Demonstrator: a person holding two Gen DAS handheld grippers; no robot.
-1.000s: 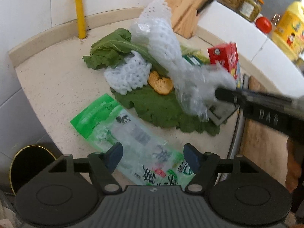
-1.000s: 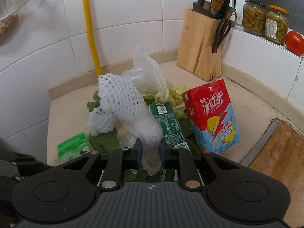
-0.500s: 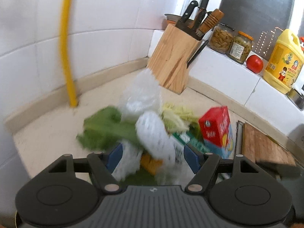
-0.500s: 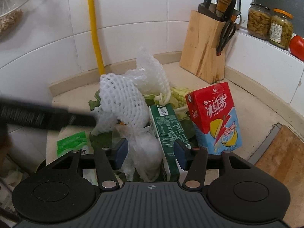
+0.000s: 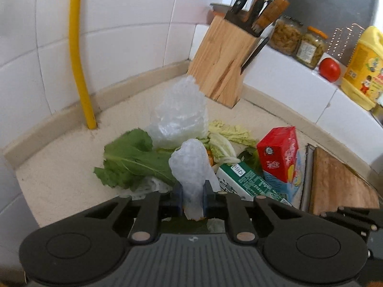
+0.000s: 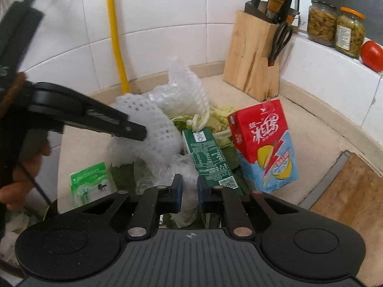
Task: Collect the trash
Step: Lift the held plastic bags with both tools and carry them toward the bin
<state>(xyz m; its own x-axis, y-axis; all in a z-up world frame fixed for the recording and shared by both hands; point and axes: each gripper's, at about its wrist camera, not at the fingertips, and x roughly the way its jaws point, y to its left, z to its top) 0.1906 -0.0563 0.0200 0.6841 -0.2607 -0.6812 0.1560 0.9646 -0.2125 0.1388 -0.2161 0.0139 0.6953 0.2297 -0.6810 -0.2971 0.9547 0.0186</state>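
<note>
White foam fruit net (image 5: 191, 165) pinched in left gripper (image 5: 192, 197), jaws closing on it, lifted off leaf pile. Right gripper (image 6: 189, 192) closing on clear plastic bag (image 6: 184, 174), probably same tangled bundle; two-handed grip keeps loose trash together on counter (image 5: 55, 174).

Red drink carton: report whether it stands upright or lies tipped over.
Upright. The red drink carton stands on its base on the counter, leaning slightly; the green carton beside it lies flat.
</note>
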